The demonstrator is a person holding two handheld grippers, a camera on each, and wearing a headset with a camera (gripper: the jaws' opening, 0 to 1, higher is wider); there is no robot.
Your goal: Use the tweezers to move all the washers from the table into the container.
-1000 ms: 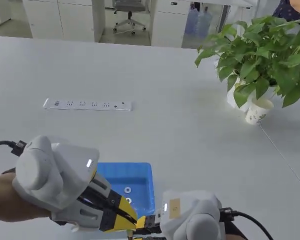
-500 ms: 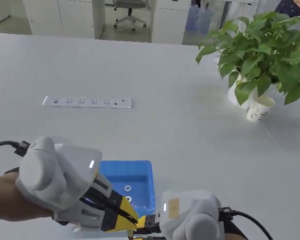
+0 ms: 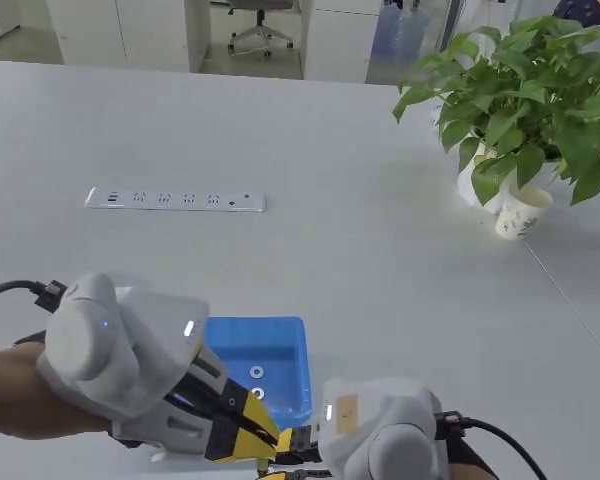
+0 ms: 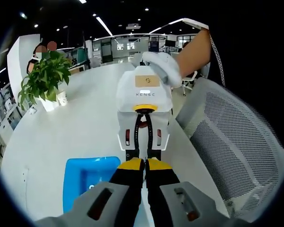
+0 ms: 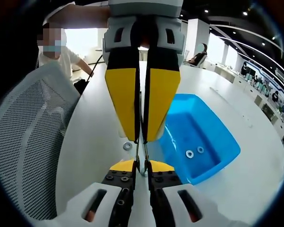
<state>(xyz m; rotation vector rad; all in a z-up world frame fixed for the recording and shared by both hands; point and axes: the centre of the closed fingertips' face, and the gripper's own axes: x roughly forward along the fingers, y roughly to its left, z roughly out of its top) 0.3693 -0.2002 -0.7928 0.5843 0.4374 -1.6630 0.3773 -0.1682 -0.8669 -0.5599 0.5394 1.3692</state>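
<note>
My left gripper (image 3: 265, 440) and right gripper (image 3: 292, 440) meet tip to tip at the near table edge. In the right gripper view the left gripper's yellow jaws (image 5: 142, 137) come down from the top, shut on thin metal tweezers (image 5: 141, 149). The tweezers' lower end sits between my right gripper's (image 5: 142, 166) closed jaws. One washer (image 5: 127, 145) lies on the white table just beside the tweezers. The blue container (image 3: 280, 345) stands behind the grippers with two washers (image 3: 256, 382) in it, and those washers (image 5: 195, 152) lie on the container's (image 5: 213, 127) floor.
A white power strip (image 3: 175, 201) lies mid-table at the left. A potted plant (image 3: 520, 90) and a paper cup (image 3: 517, 215) stand at the far right. A mesh chair (image 4: 236, 142) is beside the table edge, and a person (image 5: 61, 52) sits beyond it.
The two grippers keep the same tip-to-tip pose. The head view has drifted slightly, nothing else has visibly moved.
</note>
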